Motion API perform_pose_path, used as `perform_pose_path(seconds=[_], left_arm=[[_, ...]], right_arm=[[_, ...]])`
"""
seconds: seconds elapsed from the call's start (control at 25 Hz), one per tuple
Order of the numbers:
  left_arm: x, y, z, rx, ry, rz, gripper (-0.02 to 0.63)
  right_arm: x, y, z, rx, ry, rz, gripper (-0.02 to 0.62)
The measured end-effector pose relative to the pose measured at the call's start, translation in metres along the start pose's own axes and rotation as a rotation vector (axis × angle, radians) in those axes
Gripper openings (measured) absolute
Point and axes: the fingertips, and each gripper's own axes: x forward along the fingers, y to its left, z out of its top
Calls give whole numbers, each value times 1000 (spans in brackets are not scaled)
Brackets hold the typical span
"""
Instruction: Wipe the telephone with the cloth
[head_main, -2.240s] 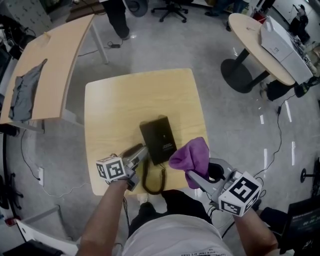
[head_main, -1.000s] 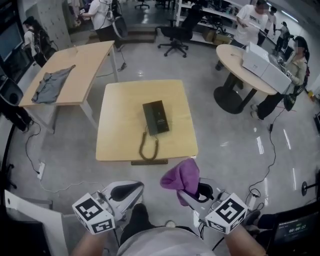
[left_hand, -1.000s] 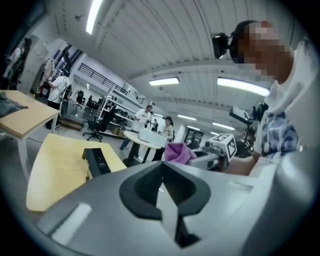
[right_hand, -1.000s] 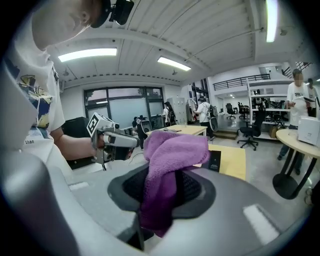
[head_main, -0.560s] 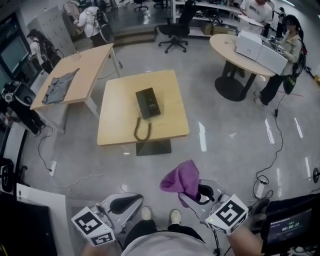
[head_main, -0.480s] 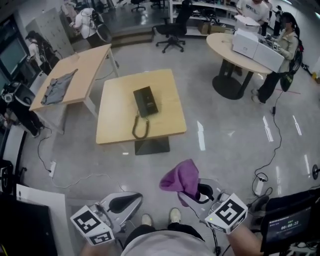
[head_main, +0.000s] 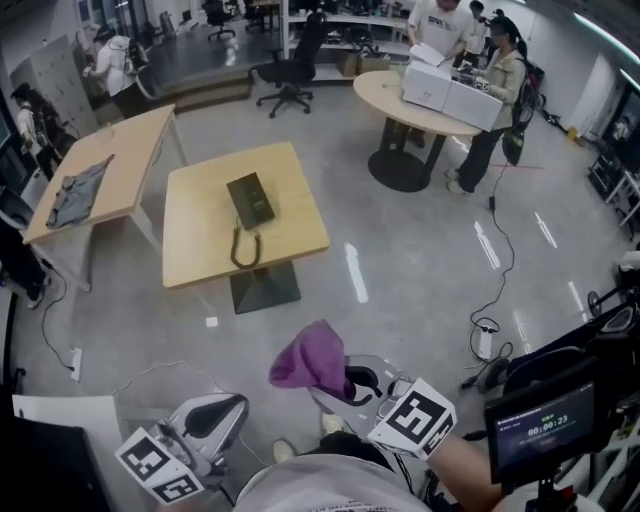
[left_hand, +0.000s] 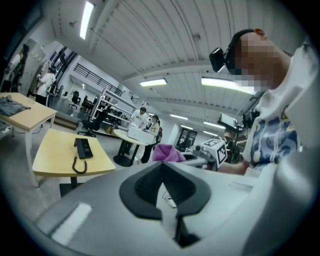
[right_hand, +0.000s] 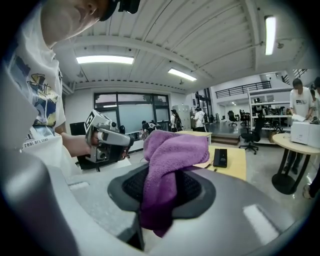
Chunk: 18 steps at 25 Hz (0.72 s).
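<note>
The black telephone (head_main: 250, 198) lies on the square wooden table (head_main: 200, 225), its coiled cord (head_main: 243, 246) trailing toward the near edge. Both grippers are held low near my body, far from the table. My right gripper (head_main: 340, 382) is shut on a purple cloth (head_main: 310, 358), which bulges out above its jaws. My left gripper (head_main: 214, 416) is shut and holds nothing. The right gripper view has the cloth (right_hand: 167, 165) draped over the jaws, with the telephone (right_hand: 220, 157) small behind it. From the left gripper view the telephone (left_hand: 83, 148) is distant at the left.
A long wooden table (head_main: 120, 160) with a grey garment (head_main: 76, 190) stands left of the phone table. A round table (head_main: 400, 100) with white boxes and people beside it is at the back right. An office chair (head_main: 290, 65), floor cables (head_main: 495, 290) and a screen (head_main: 545, 428) are around.
The grippers have drawn back from the telephone and I have moved well away from the table, which now lies far at the upper left. The cloth stays gripped in the right gripper.
</note>
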Motion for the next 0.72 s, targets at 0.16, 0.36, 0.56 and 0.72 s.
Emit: perform_pose_path(seconds=[0.16, 0.36, 0.56, 0.72], left_arm=[[-31, -3, -4, 11, -4, 0, 3], [-55, -19, -8, -3, 0, -46, 3], [-65, -11, -20, 1, 1, -63, 3], [-71, -12, -19, 8, -1, -74, 3]], right_arm=[[12, 35, 10, -13, 13, 11, 114], [16, 68, 17, -35, -1, -5, 114], [29, 78, 13, -29, -24, -17, 114], [30, 84, 17, -43, -24, -24, 114]])
